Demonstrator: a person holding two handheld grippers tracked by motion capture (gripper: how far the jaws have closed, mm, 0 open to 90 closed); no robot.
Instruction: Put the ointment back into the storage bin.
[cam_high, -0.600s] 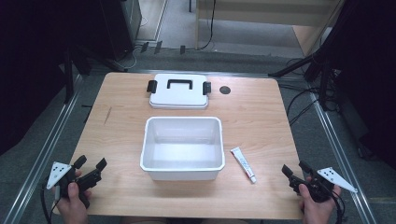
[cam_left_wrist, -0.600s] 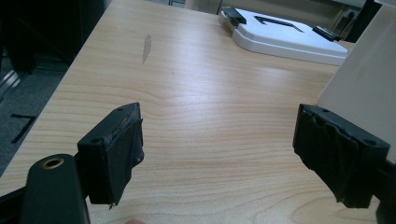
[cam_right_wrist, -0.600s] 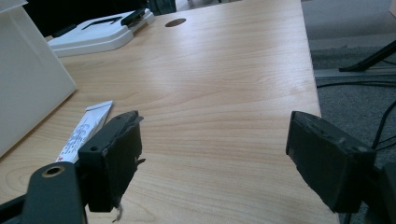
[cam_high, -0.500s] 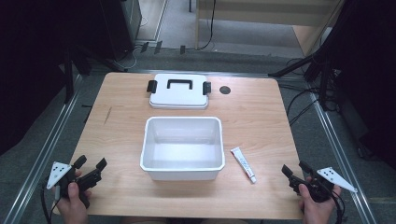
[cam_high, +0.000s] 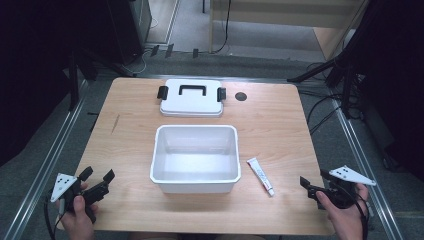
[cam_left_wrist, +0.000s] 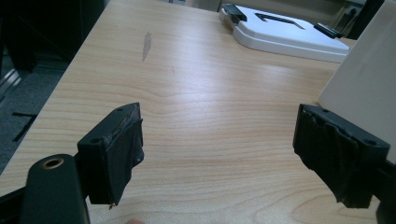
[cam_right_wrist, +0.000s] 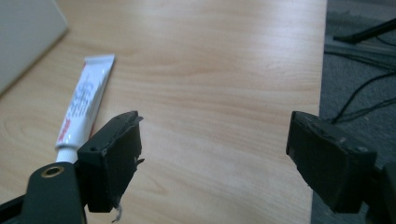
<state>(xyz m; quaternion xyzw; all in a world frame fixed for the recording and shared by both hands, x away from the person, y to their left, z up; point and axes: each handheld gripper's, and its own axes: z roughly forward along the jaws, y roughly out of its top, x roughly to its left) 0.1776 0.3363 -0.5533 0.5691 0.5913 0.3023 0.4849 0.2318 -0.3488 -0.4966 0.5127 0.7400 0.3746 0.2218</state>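
My right gripper (cam_high: 315, 182) hovers at the table's (cam_high: 280, 125) near right corner, jaws apart with nothing between them. The tube (cam_high: 260, 175) lies flat just ahead of it, between it and the tub (cam_high: 195, 179), cap end toward me. My left gripper (cam_high: 96, 180) waits at the near left corner, its 2 jaws also wide and empty. The lid (cam_high: 191, 98) rests behind the tub.
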